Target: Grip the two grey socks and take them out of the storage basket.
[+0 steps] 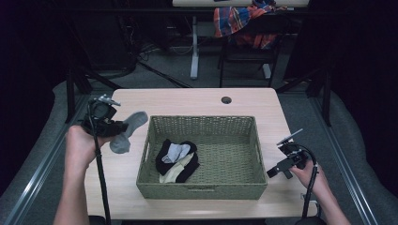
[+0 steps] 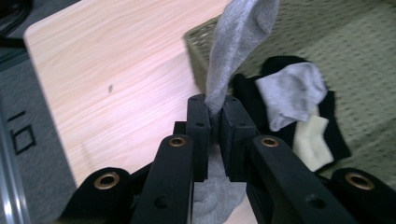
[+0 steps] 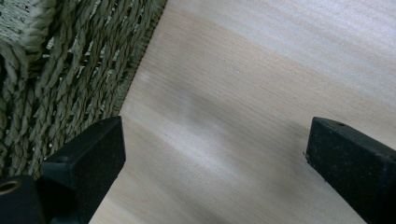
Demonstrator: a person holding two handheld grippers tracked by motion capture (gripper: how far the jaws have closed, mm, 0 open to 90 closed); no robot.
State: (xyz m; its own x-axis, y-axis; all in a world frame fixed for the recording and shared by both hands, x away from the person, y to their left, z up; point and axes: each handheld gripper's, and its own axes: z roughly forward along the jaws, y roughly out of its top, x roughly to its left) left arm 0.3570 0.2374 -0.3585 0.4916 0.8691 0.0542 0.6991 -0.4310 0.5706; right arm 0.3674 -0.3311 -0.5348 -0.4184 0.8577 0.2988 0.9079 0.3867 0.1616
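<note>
The left gripper (image 2: pixel 215 122) had its jaws shut tight on a grey sock (image 1: pixel 127 132), pinched near the middle. The sock hung in the air over the table (image 1: pixel 197 99), just beside the left wall of the woven basket (image 1: pixel 202 190). It looked soft, light and floppy, so both ends drooped. A pinch on bunched cloth should hold it well. The right gripper (image 3: pixel 215 154) rested near the basket's right side, jaws wide apart, holding nothing.
</note>
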